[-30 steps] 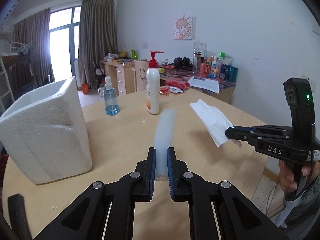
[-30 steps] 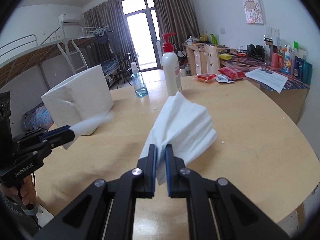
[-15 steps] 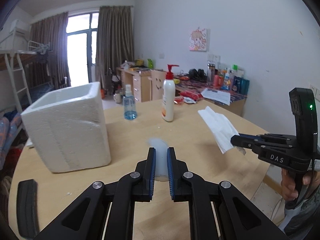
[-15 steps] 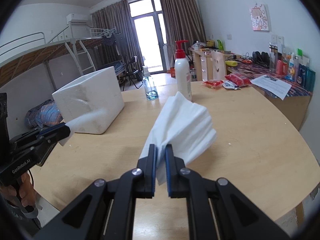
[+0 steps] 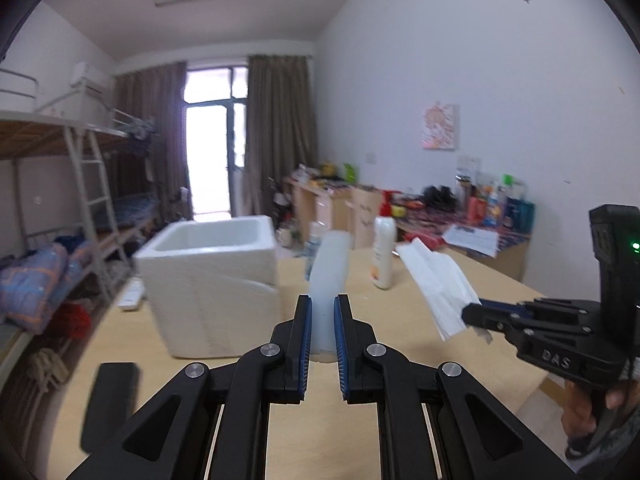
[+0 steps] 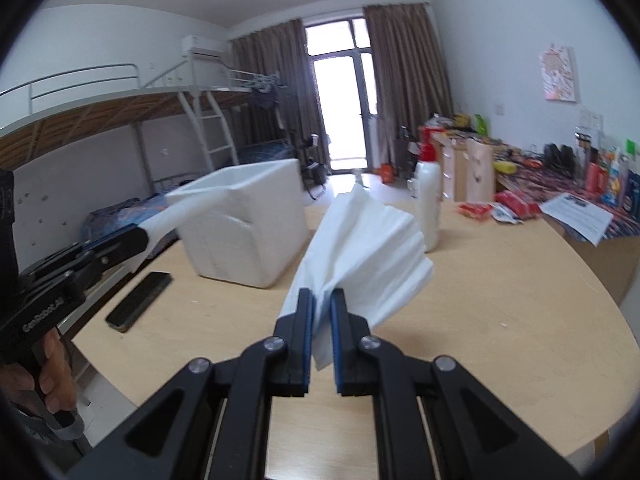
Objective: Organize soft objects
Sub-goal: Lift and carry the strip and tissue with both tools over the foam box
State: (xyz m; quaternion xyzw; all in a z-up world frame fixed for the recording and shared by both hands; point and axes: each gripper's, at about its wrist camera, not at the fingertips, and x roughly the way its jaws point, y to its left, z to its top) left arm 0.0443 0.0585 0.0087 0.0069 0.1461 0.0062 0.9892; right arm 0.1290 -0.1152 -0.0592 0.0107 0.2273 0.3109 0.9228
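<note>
**A:** From the left wrist camera, what's it got?

**B:** The left gripper (image 5: 322, 322) is pinched nearly closed on a pale, blurred strip of soft sheet (image 5: 329, 276) that sticks out straight ahead of its fingers. I can't tell whether it's tissue or thin foam. Ahead and to its left stands the white foam box (image 5: 212, 280), open at the top. To its right the right gripper (image 5: 472, 314) hangs in the air, clamped on a folded white tissue (image 5: 438, 284).

**A:** And the bottles?

**B:** A white pump bottle (image 5: 383, 258) stands beyond the fingertips, slightly right, on the wooden table (image 5: 400, 320). A black slab (image 5: 110, 404), maybe a phone, lies low on the left.

**A:** Now the right wrist camera.

**B:** The right gripper (image 6: 321, 304) is fully squeezed on the tissue (image 6: 368, 248), which fans out ahead of it, clear of the table. The foam box (image 6: 244, 224) sits ahead to its left, the pump bottle (image 6: 428, 204) ahead to its right. The left gripper (image 6: 132, 240) comes in from the far left, and its white strip (image 6: 176, 212) reaches toward the box's near rim.

**A:** So both go in the box?

**B:** That's my guess. I'd lift each piece clear of the rim, bring the fingertips over the opening, and only then let go, so the limp paper drops inside rather than draping over the wall. One hand at a time, so the two don't crowd, and steer the right one wide of the bottle.
</note>
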